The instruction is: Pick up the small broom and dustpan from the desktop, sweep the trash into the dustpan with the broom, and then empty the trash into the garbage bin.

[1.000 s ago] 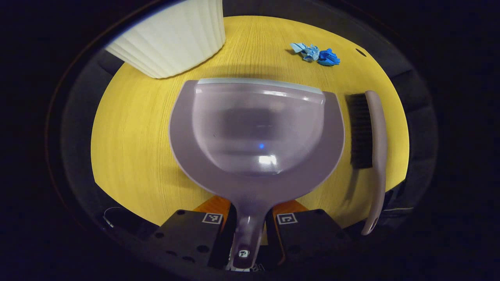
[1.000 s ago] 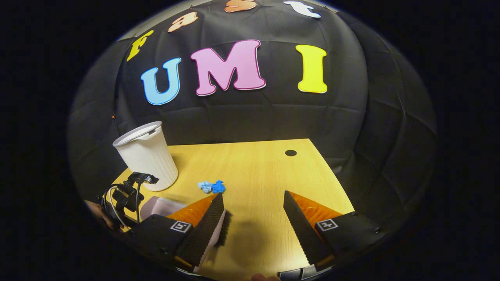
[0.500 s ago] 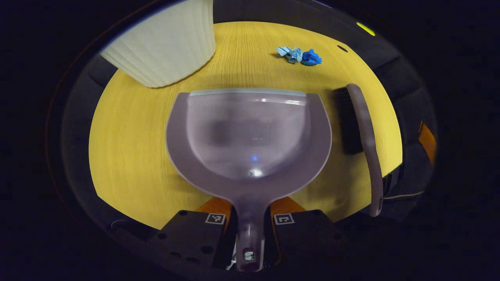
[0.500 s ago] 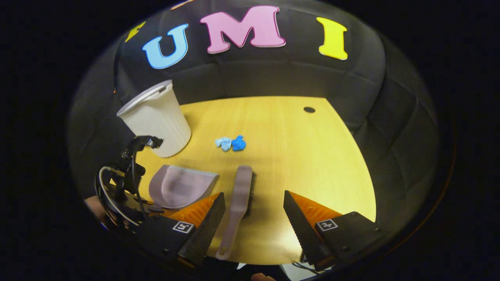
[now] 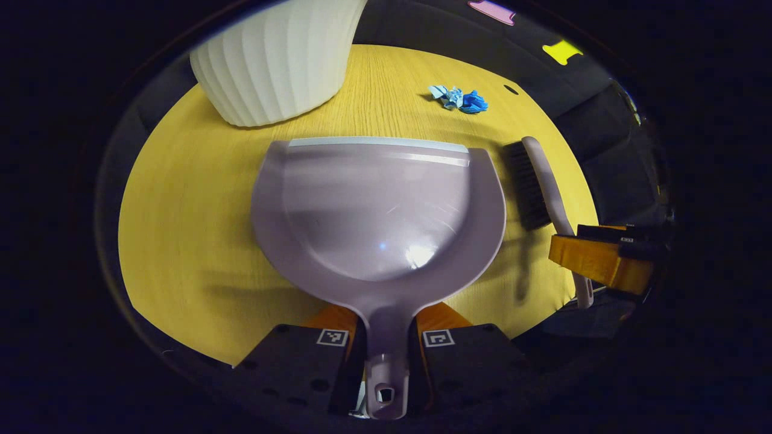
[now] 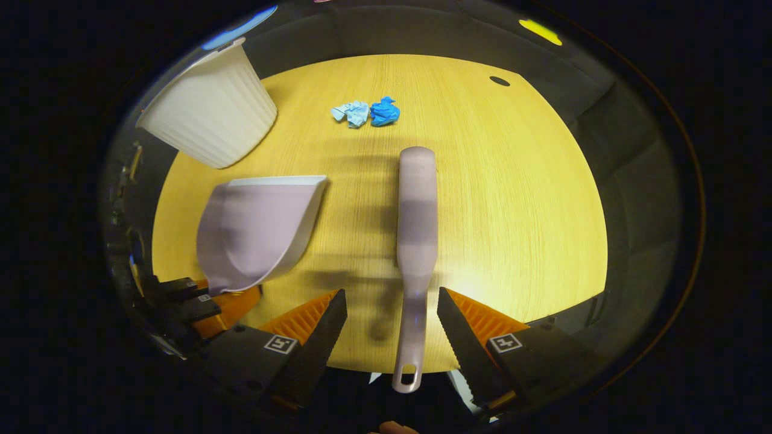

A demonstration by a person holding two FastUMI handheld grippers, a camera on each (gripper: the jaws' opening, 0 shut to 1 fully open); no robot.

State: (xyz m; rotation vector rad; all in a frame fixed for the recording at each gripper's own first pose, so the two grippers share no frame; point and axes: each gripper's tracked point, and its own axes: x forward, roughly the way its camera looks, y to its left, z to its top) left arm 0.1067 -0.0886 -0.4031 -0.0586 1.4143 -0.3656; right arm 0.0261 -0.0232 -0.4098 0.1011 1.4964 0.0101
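Dustpan (image 5: 377,208) sits near-centre on the yellow worktop (image 5: 181,229), open lip facing far, handle pointing near. Left tongs (image 5: 386,349) closed on the dustpan handle, one finger pressing each side. Broom (image 6: 416,241) lies flat on the worktop just right of the dustpan, not touching it, bristles toward the dustpan, handle end hanging over the near edge. Right tongs (image 6: 392,328) wide open, fingers straddling the broom handle on both sides, not touching it; in the left gripper view one finger of them sits against the handle. Trash (image 6: 367,113), two crumpled blue bits touching each other, lies far of the broom head. White ribbed bin (image 6: 208,117) stands far left, beyond the dustpan.
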